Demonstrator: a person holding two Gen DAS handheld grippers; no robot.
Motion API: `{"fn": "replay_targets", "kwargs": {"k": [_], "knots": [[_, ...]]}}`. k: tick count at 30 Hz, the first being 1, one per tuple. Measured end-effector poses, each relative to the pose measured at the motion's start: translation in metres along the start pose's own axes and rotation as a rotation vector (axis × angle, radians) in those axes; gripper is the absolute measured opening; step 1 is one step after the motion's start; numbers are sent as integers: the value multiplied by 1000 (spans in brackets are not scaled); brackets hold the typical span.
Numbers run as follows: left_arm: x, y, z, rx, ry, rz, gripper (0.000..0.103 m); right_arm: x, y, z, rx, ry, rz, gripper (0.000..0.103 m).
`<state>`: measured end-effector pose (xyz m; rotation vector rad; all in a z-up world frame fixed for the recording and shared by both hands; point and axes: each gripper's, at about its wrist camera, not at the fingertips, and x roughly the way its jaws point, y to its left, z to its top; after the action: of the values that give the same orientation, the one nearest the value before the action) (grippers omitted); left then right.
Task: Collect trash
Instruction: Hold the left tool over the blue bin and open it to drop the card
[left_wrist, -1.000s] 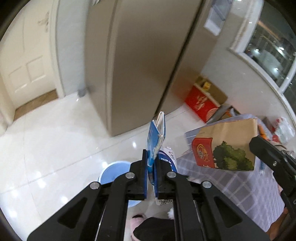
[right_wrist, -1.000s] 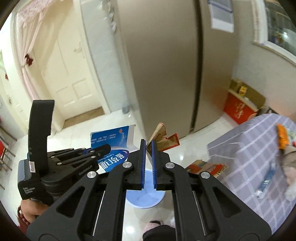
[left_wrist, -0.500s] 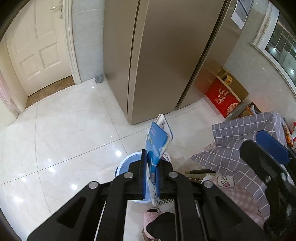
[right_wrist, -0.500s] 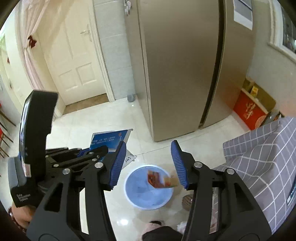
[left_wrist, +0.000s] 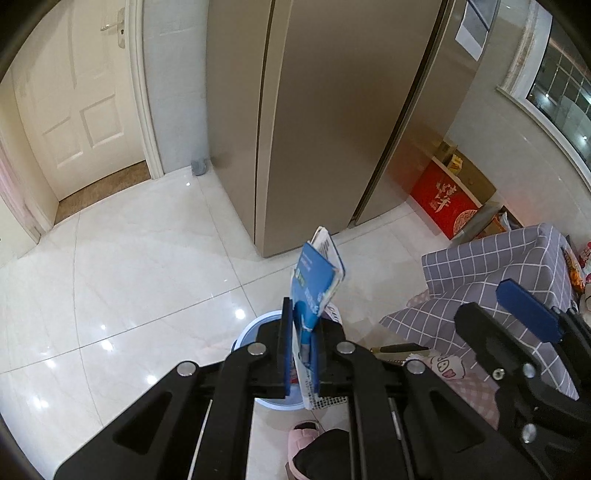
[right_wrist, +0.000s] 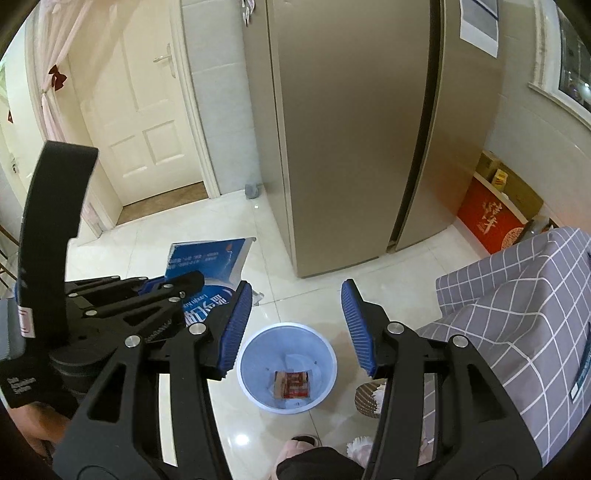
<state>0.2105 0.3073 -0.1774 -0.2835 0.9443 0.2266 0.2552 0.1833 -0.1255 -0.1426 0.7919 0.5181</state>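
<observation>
My left gripper (left_wrist: 300, 350) is shut on a flattened blue and white carton (left_wrist: 314, 288), held upright above the floor; the carton also shows in the right wrist view (right_wrist: 210, 266). A light blue trash bin (right_wrist: 287, 365) stands on the floor below, partly hidden behind the left fingers in the left wrist view (left_wrist: 251, 332). A brown and red paper packet (right_wrist: 291, 384) lies at the bin's bottom. My right gripper (right_wrist: 295, 325) is open and empty, directly above the bin. It also shows at the right of the left wrist view (left_wrist: 524, 317).
A tall bronze fridge (right_wrist: 351, 129) stands behind the bin. A table with a grey checked cloth (right_wrist: 517, 302) is at the right. A red box (right_wrist: 491, 221) sits by the wall. A white door (right_wrist: 140, 110) is at the back left. Pink slippers (right_wrist: 306, 443) are below.
My right gripper opened and dropped the brown and red packet into the bin. Both grippers rose and tilted down over the bin. The left gripper kept the carton.
</observation>
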Motion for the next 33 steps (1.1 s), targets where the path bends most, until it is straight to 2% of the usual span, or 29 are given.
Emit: {"fn": "replay_targets", "kwargs": {"k": [10,29,33], "knots": [[-8,-2,0,13,-28,26,8,3,-1,1,7,1,-1,50],[-3,-6,5,8,-11,34,8,18,-4,1,14,20,3,50],[1,-5,6,0,-6,36,12,24,-4,1,17,26,5,51]]}}
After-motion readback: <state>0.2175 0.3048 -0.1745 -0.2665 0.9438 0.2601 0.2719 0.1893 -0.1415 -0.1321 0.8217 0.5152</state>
